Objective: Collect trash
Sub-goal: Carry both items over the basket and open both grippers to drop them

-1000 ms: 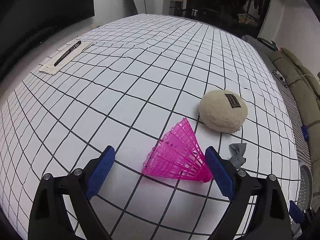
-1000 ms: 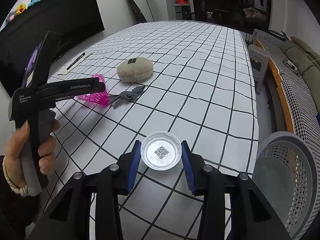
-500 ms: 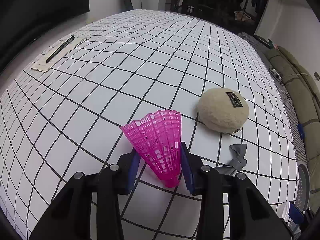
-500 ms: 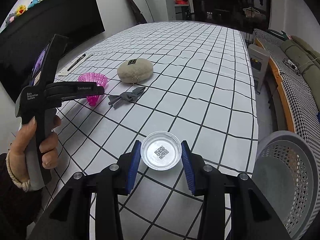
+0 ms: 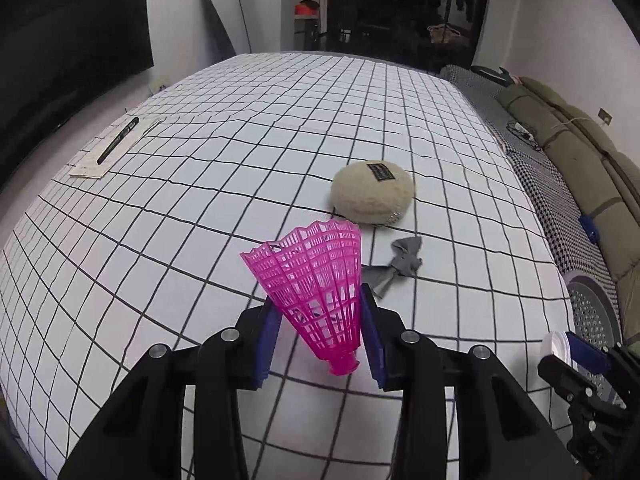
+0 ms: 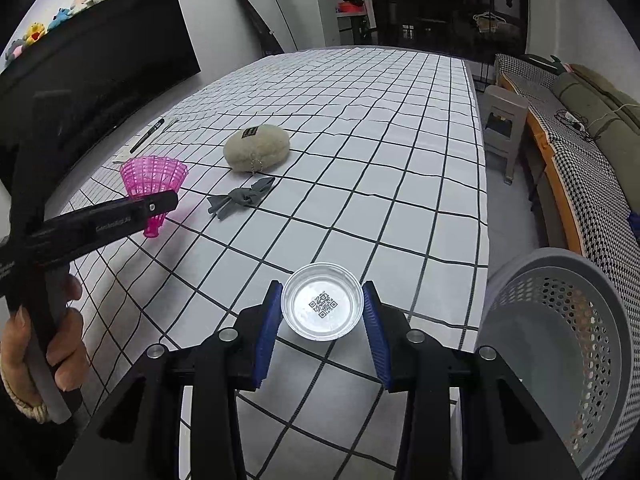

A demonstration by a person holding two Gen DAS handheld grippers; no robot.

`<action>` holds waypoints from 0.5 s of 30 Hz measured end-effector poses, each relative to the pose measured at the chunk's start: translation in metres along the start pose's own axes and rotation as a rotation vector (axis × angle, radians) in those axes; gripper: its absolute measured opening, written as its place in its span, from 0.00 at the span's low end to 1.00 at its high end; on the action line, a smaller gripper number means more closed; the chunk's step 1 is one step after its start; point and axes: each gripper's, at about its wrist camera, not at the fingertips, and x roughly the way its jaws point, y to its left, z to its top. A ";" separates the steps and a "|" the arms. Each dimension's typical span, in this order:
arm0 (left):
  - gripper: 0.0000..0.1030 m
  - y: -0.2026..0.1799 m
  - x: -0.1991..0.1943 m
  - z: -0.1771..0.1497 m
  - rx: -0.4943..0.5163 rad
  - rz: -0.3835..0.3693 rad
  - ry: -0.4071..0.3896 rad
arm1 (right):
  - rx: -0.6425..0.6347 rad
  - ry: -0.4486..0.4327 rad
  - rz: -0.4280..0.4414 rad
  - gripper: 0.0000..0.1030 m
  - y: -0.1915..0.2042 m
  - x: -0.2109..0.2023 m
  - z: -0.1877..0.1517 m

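Left tool (image 5: pixel 320 336): blue pads clamped on the lower skirt of the pink plastic shuttlecock (image 5: pixel 316 292). The shuttlecock sits nearly upright, open skirt up and tilted a little to the left, knob end down below the pads. In the right wrist view its knob hangs clear of the worktop (image 6: pixel 360 152), with a pinkish shadow on the cloth beside it. A hand (image 6: pixel 44 348) grips the left tool's handle at the lower left of that view.

Right tool (image 6: pixel 322 320): pads closed on opposite sides of a small clear round dish (image 6: pixel 322 306) with a QR code label on its base. Whether the dish rests on the cloth or is lifted cannot be told.

Worktop is covered with a white cloth with a black grid. Just beyond the shuttlecock lies a grey fabric scrap (image 5: pixel 398 266), knotted like a bow. A beige fluffy round pouch (image 5: pixel 374 192) with a dark label lies near it, farther back. Far left edge: black pen (image 5: pixel 118 140) on a slip of paper (image 5: pixel 108 156).

A grey perforated basket (image 6: pixel 568 340) stands off the worktop's right edge, near the right tool.
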 end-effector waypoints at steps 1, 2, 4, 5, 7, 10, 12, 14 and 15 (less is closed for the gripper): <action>0.36 -0.005 -0.004 -0.004 0.009 -0.007 -0.005 | 0.006 -0.002 -0.005 0.38 -0.003 -0.003 -0.002; 0.36 -0.011 -0.010 -0.008 0.020 -0.015 -0.010 | 0.012 -0.004 -0.011 0.38 -0.006 -0.007 -0.005; 0.36 -0.023 -0.017 -0.015 0.041 -0.038 -0.015 | 0.024 -0.007 -0.023 0.38 -0.014 -0.014 -0.010; 0.36 -0.031 -0.021 -0.019 0.055 -0.052 -0.017 | 0.029 -0.009 -0.029 0.38 -0.018 -0.017 -0.013; 0.36 -0.046 -0.028 -0.025 0.080 -0.077 -0.019 | 0.045 -0.016 -0.041 0.38 -0.027 -0.026 -0.019; 0.36 -0.072 -0.037 -0.034 0.115 -0.117 -0.022 | 0.078 -0.024 -0.064 0.38 -0.045 -0.039 -0.029; 0.36 -0.092 -0.040 -0.039 0.141 -0.137 -0.025 | 0.102 -0.028 -0.081 0.38 -0.060 -0.048 -0.036; 0.36 -0.111 -0.043 -0.044 0.162 -0.154 -0.027 | 0.130 -0.032 -0.102 0.38 -0.078 -0.056 -0.045; 0.36 -0.121 -0.043 -0.046 0.169 -0.166 -0.023 | 0.143 -0.034 -0.113 0.38 -0.086 -0.060 -0.048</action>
